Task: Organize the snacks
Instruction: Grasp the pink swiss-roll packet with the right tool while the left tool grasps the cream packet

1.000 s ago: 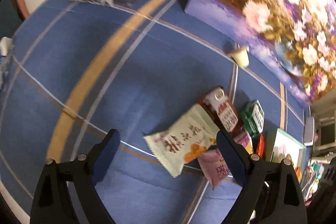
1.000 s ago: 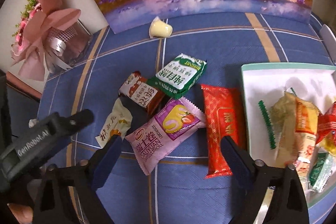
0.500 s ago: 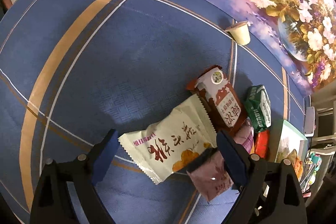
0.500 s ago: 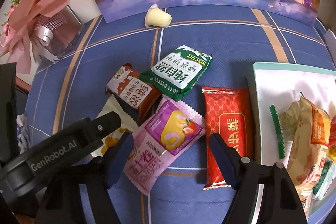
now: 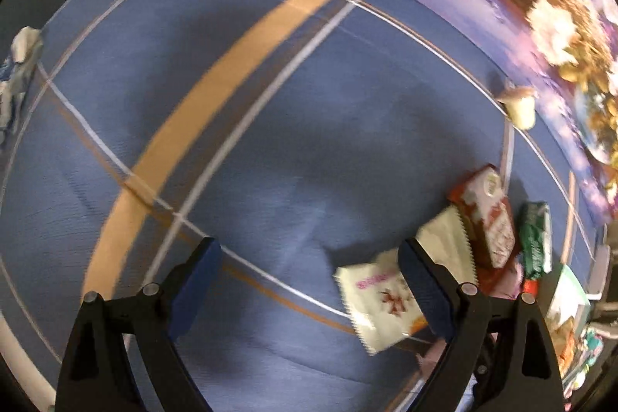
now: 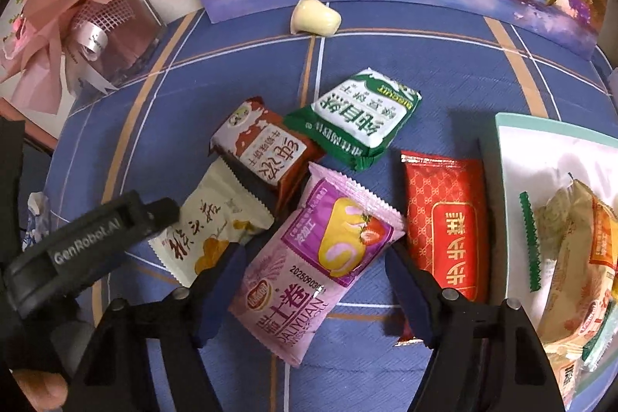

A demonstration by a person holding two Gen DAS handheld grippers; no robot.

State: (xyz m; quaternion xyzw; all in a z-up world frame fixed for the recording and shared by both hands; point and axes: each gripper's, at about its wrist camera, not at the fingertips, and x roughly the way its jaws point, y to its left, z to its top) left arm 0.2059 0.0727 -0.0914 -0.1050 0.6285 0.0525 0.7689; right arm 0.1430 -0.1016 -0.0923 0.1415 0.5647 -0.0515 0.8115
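Since a second ago the right gripper point(image 6: 313, 280) has dropped over the pink roll packet point(image 6: 314, 265) and its jaws have just been closing; the packet lies between them on the blue cloth point(image 6: 444, 72), pads near its edges, contact not clear; likely squared up for a lift into the tray point(image 6: 502, 141) at right, already holding snacks. Left gripper point(image 5: 309, 288) has swung aside; jaws spread wide, nothing gripped; its right finger overlaps the cream packet point(image 5: 378, 300), probably next in line.
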